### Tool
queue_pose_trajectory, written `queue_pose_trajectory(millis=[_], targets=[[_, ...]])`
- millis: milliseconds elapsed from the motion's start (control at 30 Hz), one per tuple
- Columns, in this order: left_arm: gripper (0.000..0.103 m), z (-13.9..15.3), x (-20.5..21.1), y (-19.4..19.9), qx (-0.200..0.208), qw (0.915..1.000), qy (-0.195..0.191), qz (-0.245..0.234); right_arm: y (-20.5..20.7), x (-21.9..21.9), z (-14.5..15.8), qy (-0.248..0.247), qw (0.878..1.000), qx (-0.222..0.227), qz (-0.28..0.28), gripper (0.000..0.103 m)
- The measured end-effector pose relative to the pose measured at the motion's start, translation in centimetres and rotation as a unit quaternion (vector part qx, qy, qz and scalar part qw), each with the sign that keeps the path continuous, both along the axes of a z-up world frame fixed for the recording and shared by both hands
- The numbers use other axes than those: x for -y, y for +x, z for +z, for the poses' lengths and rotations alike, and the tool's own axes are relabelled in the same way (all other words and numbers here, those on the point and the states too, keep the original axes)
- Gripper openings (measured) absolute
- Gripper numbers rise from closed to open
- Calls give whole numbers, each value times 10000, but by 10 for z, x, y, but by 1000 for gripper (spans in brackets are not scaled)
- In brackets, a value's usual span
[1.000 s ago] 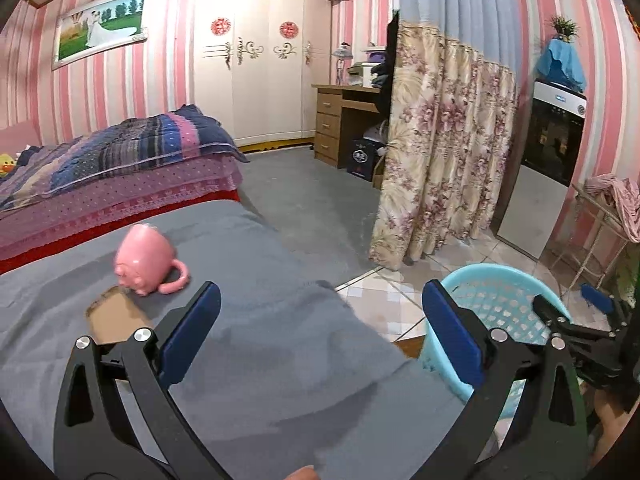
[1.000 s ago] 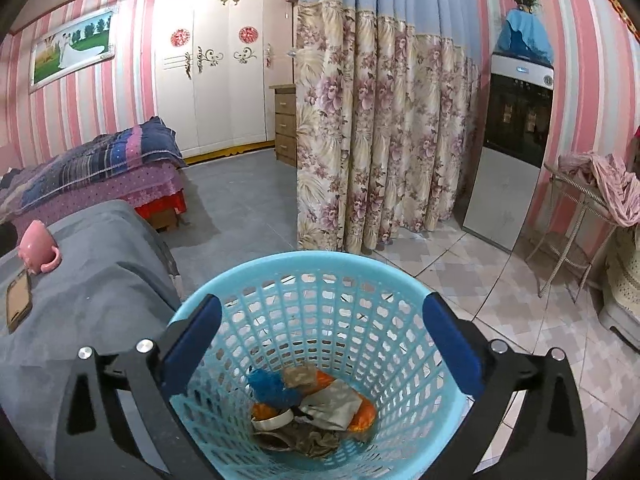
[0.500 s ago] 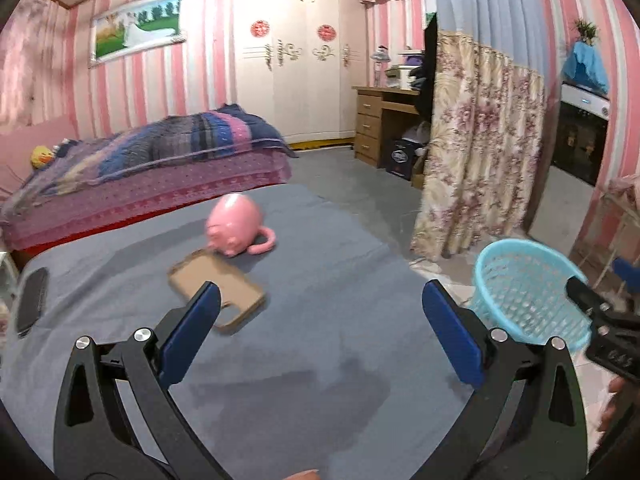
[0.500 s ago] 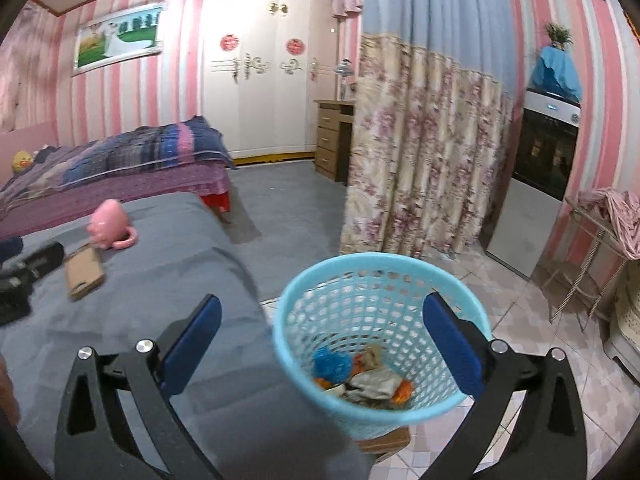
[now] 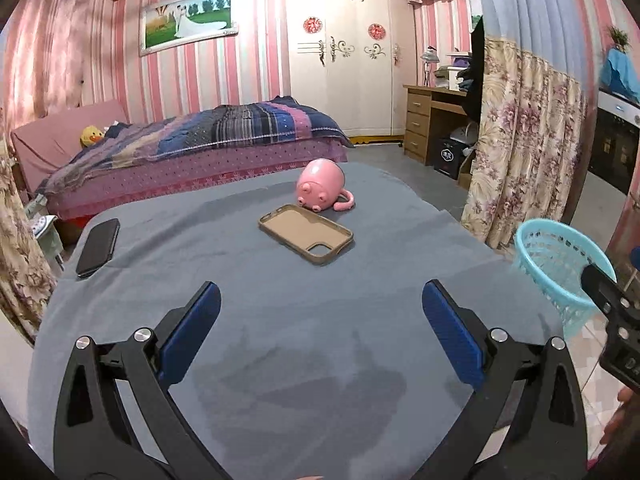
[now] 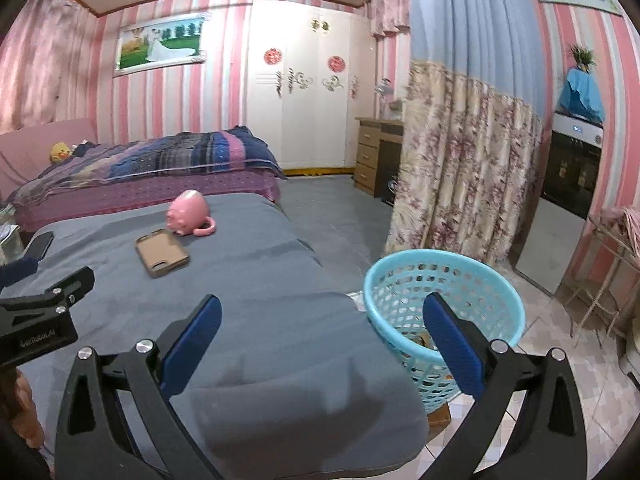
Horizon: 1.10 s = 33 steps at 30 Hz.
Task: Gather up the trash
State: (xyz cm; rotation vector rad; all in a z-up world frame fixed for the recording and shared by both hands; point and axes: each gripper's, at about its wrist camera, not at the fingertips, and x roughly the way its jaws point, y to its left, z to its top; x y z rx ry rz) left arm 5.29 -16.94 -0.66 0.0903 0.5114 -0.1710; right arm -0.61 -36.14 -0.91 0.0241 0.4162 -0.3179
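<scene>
A light blue mesh basket (image 6: 444,300) stands on the floor by the right edge of the grey-covered table (image 6: 260,280); some trash shows low inside it. The basket (image 5: 556,264) also appears at the right in the left wrist view. My left gripper (image 5: 320,320) is open over the near part of the table (image 5: 280,300), holding nothing. My right gripper (image 6: 322,332) is open above the table's right corner, empty, with the basket behind its right finger. On the table lie a pink pig-shaped mug (image 5: 322,191), a tan phone case (image 5: 306,234) and a black phone (image 5: 98,247).
A bed with a striped blanket (image 5: 208,136) stands beyond the table. A floral curtain (image 6: 460,184) hangs behind the basket, with a wooden desk (image 5: 432,120) and a white wardrobe (image 5: 344,72) further back. A wire rack (image 6: 616,264) stands at the far right on the tiled floor.
Both grippers have pulled back and up from the basket. The left view has swung left over the table, so the case and phone now show. The basket has shrunk toward the right.
</scene>
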Motion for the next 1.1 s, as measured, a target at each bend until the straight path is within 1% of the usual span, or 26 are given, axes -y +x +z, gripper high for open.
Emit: queue_pose_trajectory(millis=[200,300,433,567,733,900,1100], targets=[[98,-11,-6,-29,109,9996,260,84,-4,-4,-12,185,9997,-55,141,98],[98,-14,-12,-32,70,9995,268,118,-4,-8,-14,204,9996,-68,178,98],[98,-15,-17,-30,91,9992,324,220,-5,-14,-14,221,9994,33,281,98],[98,-16,-26,-25,13,9996,132,252,-1,-23,-16,202,9991,25,376,98],[98,-18,-31,-20,33,9994,144,297,2,-30,-17,88,9990,11,445,98],[98,-15,-39,-17,-7,9995,-78,303,6,-32,-19,137,9987,-54,489,98],[98,-14,-40,-17,57,9995,-31,299,7,-38,-20,50,9987,-58,512,98]])
